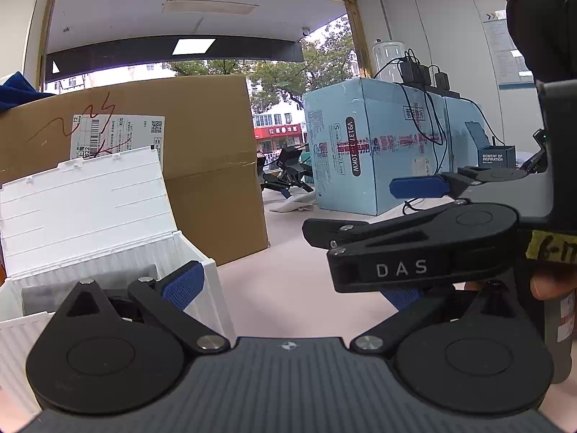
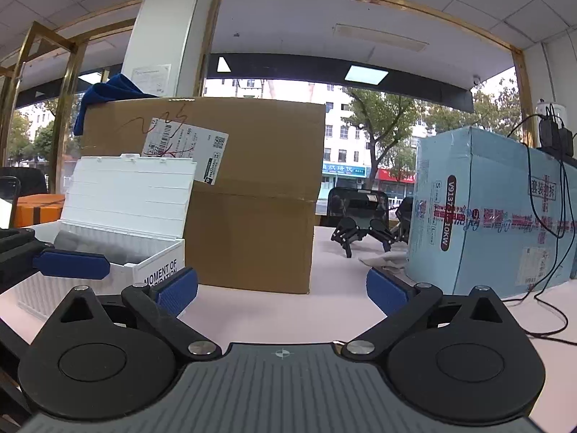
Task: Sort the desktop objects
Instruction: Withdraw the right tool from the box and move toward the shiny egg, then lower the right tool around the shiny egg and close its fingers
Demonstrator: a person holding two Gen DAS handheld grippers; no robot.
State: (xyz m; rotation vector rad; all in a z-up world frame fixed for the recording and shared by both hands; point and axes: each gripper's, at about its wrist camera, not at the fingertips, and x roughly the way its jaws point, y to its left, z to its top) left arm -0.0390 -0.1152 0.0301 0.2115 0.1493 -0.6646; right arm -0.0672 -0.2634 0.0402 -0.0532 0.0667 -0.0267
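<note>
A white ribbed storage box (image 1: 90, 223) stands at the left with its lid tipped up and back. A grey item (image 1: 86, 288) lies inside it. My left gripper (image 1: 292, 290) is open and holds nothing, and its left finger pad (image 1: 184, 285) sits just in front of the box's right wall. In the right wrist view the same box (image 2: 119, 213) is at the left, and my right gripper (image 2: 283, 292) is open and empty over the pink tabletop (image 2: 274, 310). The right gripper's blue pad (image 1: 420, 187) crosses the left wrist view from the right and partly hides my left gripper's right finger.
A big brown cardboard box (image 2: 252, 195) with a blue cloth (image 2: 108, 93) on top stands behind the white box. To the right is a light blue carton (image 2: 487, 213) with chargers and cables. A dark pen holder (image 1: 496, 158) and spare black grippers (image 2: 360, 231) sit further back. A person (image 1: 541, 25) stands at the far right.
</note>
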